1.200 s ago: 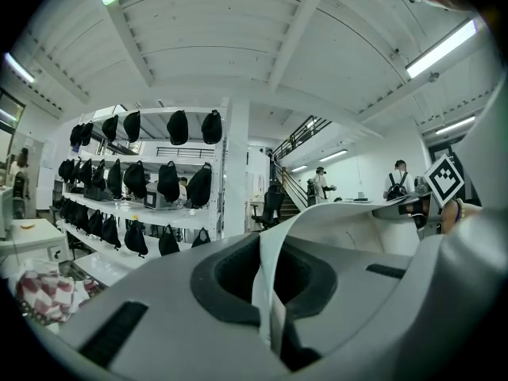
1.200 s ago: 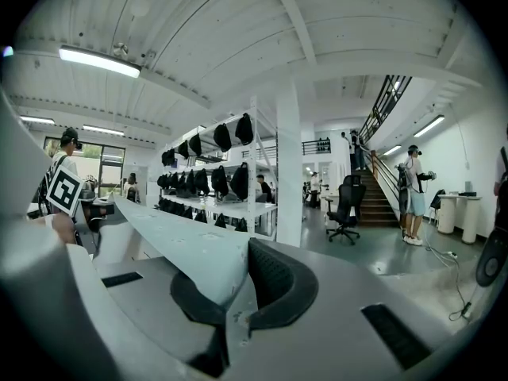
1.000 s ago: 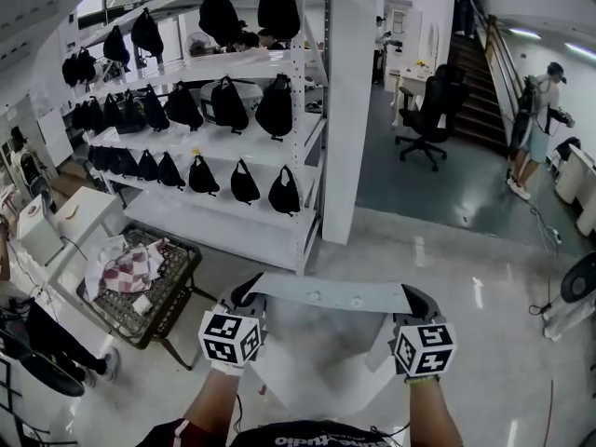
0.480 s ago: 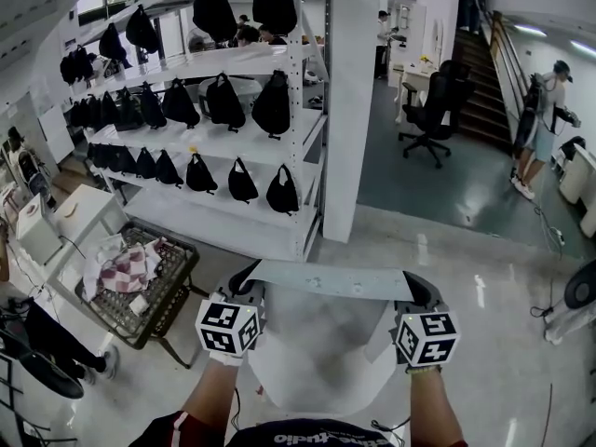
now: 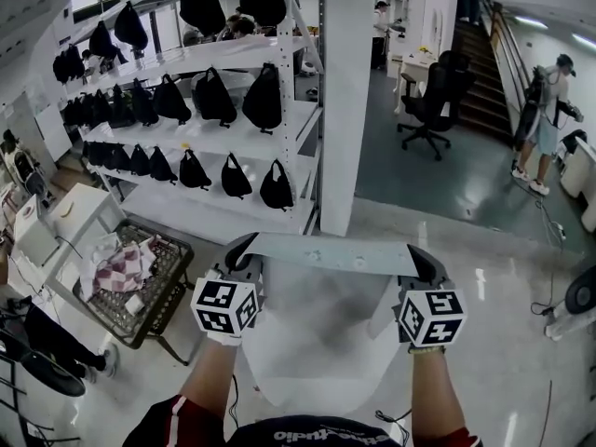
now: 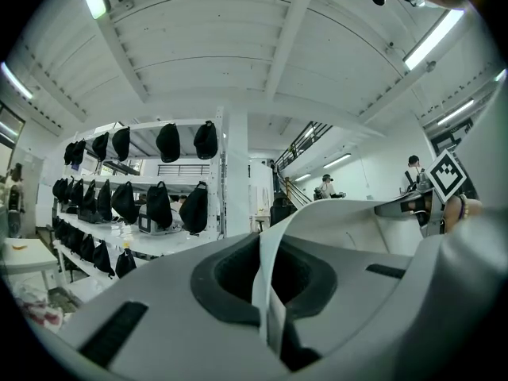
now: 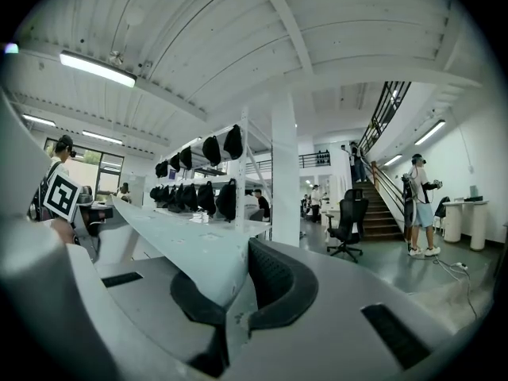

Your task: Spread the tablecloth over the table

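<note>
A large bright room with a glossy pale floor (image 5: pixel 484 371) spreads out below the head view. At the far left stands a white shelving rack (image 5: pixel 209 136) lined with black bags (image 5: pixel 264 101), and a white pillar (image 5: pixel 346 91) rises just right of it. Farther right are a black office chair (image 5: pixel 430 101), a staircase (image 5: pixel 477 73) and a person (image 5: pixel 545 119) standing on the grey floor. At the near left a wire basket (image 5: pixel 177 291) holds a red-checked cloth (image 5: pixel 126 268).

The tablecloth (image 5: pixel 321 254), pale grey, is held up in the air in the near middle. Its top edge runs taut and level between the two tools, and the rest hangs down over the floor.

The left tool (image 5: pixel 244 251) is clamped tight on the left corner, the fabric pinched between its dark pads. The right tool (image 5: pixel 424 261) is likewise closed on the right corner.

Each tool carries a cube (image 5: pixel 226 307) with black-and-white square markers. Pale lettering on the dark shirt (image 5: pixel 303 433) at the near edge is too cut off to read.
</note>
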